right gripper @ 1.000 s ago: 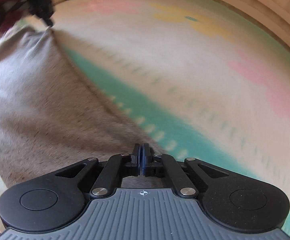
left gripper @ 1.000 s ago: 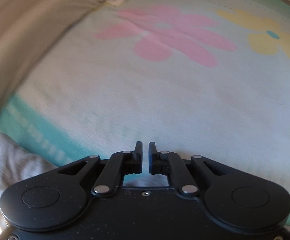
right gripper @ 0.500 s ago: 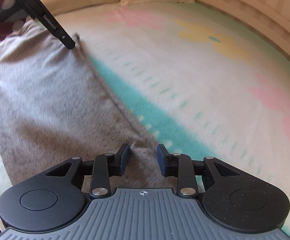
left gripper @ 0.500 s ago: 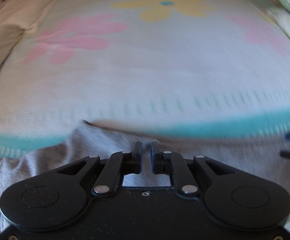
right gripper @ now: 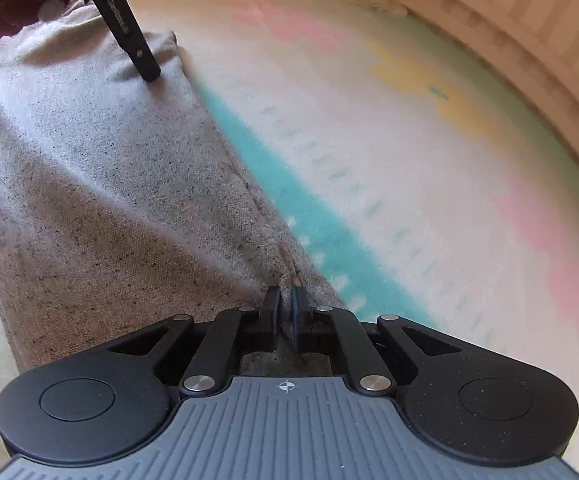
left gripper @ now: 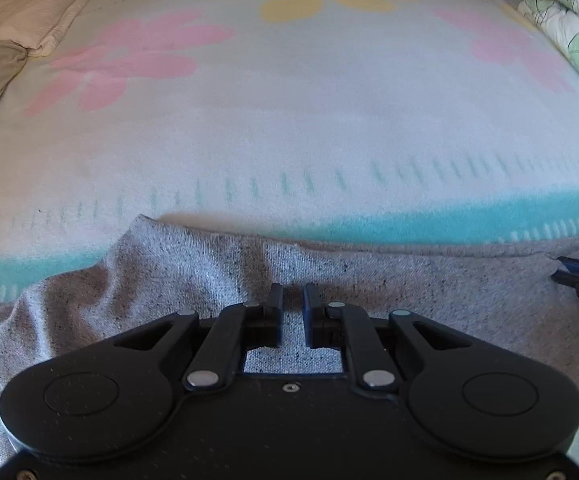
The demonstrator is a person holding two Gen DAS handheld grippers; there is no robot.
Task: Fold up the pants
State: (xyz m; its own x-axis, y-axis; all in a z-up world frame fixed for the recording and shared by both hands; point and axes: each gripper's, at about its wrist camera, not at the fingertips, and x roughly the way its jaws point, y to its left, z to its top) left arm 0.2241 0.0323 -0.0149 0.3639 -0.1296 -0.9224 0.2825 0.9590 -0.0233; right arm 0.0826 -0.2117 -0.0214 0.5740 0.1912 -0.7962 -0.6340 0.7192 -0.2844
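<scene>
We are working on a flowered blanket (left gripper: 289, 120); the grey pants (right gripper: 89, 184) are lying along its teal stripe; the right gripper (right gripper: 285, 300), wide half a second ago, is closing on a fabric ridge; the left gripper (left gripper: 293, 300) is standing narrow over cloth, pinching nothing; a fold lift is looking near.

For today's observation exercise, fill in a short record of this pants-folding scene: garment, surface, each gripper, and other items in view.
garment: grey speckled knit pants, lying on the bed with some wrinkles
surface: pale fleece blanket with pink and yellow flowers and a teal stripe
left gripper: over the pants near their far edge, narrow gap between its pads, nothing visibly pinched
right gripper: jaws closing on a raised ridge of the pants' fabric
other items: green-and-white floral pillow at the blanket's right edge; beige bedding at its left
</scene>
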